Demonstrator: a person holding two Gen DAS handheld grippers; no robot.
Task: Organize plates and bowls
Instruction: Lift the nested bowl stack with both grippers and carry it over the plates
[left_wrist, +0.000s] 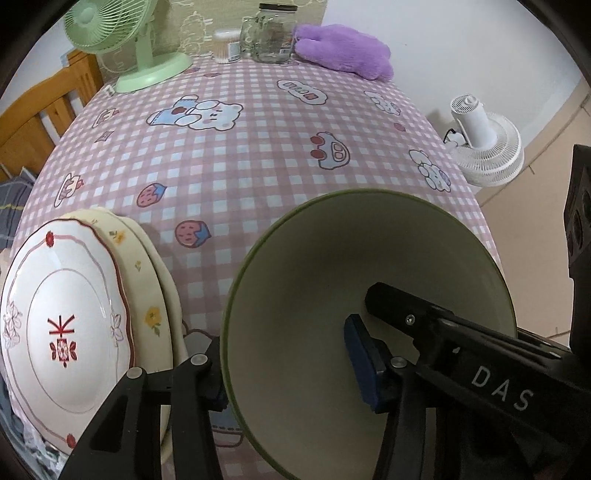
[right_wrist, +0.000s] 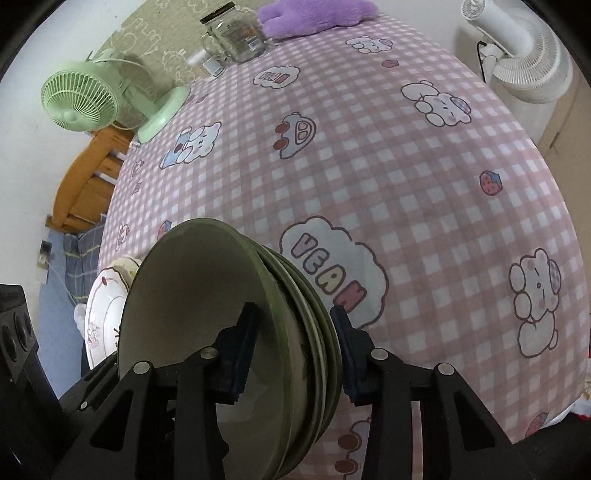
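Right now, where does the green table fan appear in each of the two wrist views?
Left wrist: green table fan at the top left, on the far table edge.
Right wrist: the fan at the upper left, tilted.
Shared landmark: the glass jar, right of it in both.

Colours and patterns: tableware, grippers, table surroundings

Tablecloth (left_wrist: 258, 155): pink-and-white check printed with white-and-blue bears, red strawberries and cloud shapes with pastel letters; top bowl (left_wrist: 369, 280): cream interior, olive-green rim and exterior; stacked bowls (right_wrist: 314, 317) beneath it: olive green with pale edges; top plate (left_wrist: 62, 317): white, dark red scalloped line, red emblem at centre, faint outlined flowers; plate (left_wrist: 147, 295) beneath it: cream with small yellow flowers; left gripper (left_wrist: 288, 373) and right gripper (right_wrist: 295, 354): black frames, dark blue pads, white lettering "DAS" on one arm; desk fan (left_wrist: 122, 33): mint green; plush toy (left_wrist: 343, 50): purple; floor fan (left_wrist: 484, 147): white; jar (left_wrist: 271, 33): clear glass, black lid.
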